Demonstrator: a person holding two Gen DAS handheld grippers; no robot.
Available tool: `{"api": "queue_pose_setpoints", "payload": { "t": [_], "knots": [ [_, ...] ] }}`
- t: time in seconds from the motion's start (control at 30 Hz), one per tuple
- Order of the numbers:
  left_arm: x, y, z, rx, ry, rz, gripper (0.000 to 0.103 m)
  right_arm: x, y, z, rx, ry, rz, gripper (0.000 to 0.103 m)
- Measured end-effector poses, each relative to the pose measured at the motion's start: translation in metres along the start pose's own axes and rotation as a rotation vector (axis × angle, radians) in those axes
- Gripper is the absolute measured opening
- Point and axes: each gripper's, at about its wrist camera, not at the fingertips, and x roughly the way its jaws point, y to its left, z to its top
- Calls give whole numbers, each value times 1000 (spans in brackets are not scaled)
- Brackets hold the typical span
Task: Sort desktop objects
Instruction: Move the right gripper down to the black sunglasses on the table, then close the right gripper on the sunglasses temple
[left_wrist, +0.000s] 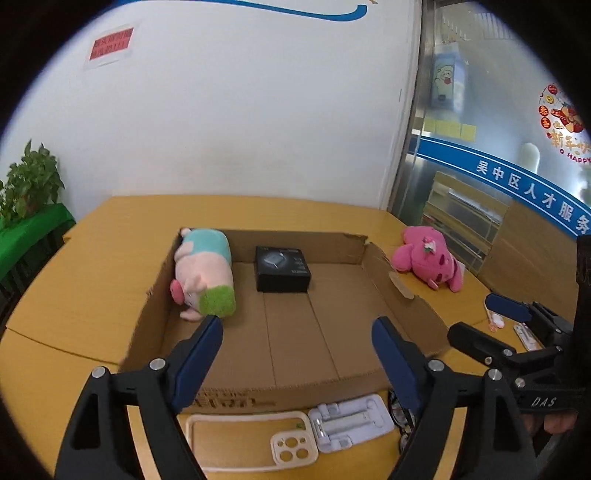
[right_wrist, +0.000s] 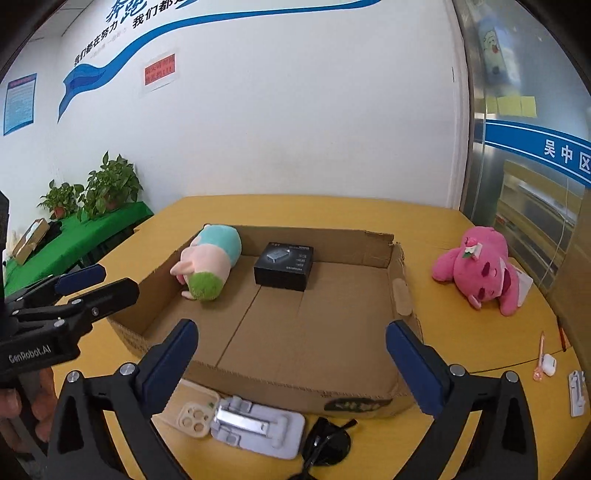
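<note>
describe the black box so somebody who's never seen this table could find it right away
A shallow open cardboard tray sits mid-table. Near its back wall lies the small black box, just right of a pastel plush. It is the tray's only hard, dark, square-edged thing.

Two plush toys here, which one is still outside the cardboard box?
The pink plush, lying on the table right of the cardboard box. The pig plush in teal already lies inside, by the left wall.

Both wrist cameras look forward and downward from near the bench, side by side, sharing the cardboard box, pig plush and wall.
</note>
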Motion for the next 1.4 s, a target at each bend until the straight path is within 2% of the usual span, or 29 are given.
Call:
{"api": "queue_pose_setpoints", "payload": {
  "t": [0.07,0.2,0.3,0.37,0.5,0.6,0.73,0.87,0.93,1.0,1.1,1.17,1.2,1.33,1.37,1.4],
  "knots": [
    [-3,10,-19,-40,51,-11,82,-10,-16,-25,22,32,4,103],
    [5,22,-55,-109,154,-21,82,7,-29,-97,65,227,83,102],
    [17,17,-75,-135,218,-74,82,32,-21,-132,107,338,113,92],
    [24,9,-83,-125,253,-96,82,43,-11,-142,92,371,108,87],
    [33,-10,-93,-97,290,-163,82,62,-9,-151,77,429,58,76],
    [44,-21,-100,-102,330,-230,82,60,-9,-155,23,409,14,62],
    [68,-38,-105,-115,396,-341,81,54,-7,-162,-5,392,2,60],
    [99,-62,-118,-134,486,-451,79,44,-11,-168,24,378,12,60],
    [114,-75,-126,-136,545,-491,70,38,-14,-171,46,377,30,59],
    [127,-92,-136,-95,607,-503,62,30,-18,-175,61,374,51,59],
    [128,-114,-140,-18,616,-517,58,17,-16,-183,77,356,75,57],
    [130,-119,-143,-30,644,-533,44,13,-21,-187,93,345,67,58],
    [130,-119,-145,-41,650,-526,31,11,-24,-188,107,339,64,57],
    [125,-114,-145,-80,655,-527,23,11,-28,-188,99,335,67,57],
    [122,-113,-144,-84,651,-543,12,11,-26,-188,87,335,63,57],
    [120,-114,-143,-96,650,-562,10,11,-25,-187,92,329,88,57]
  ]
}}
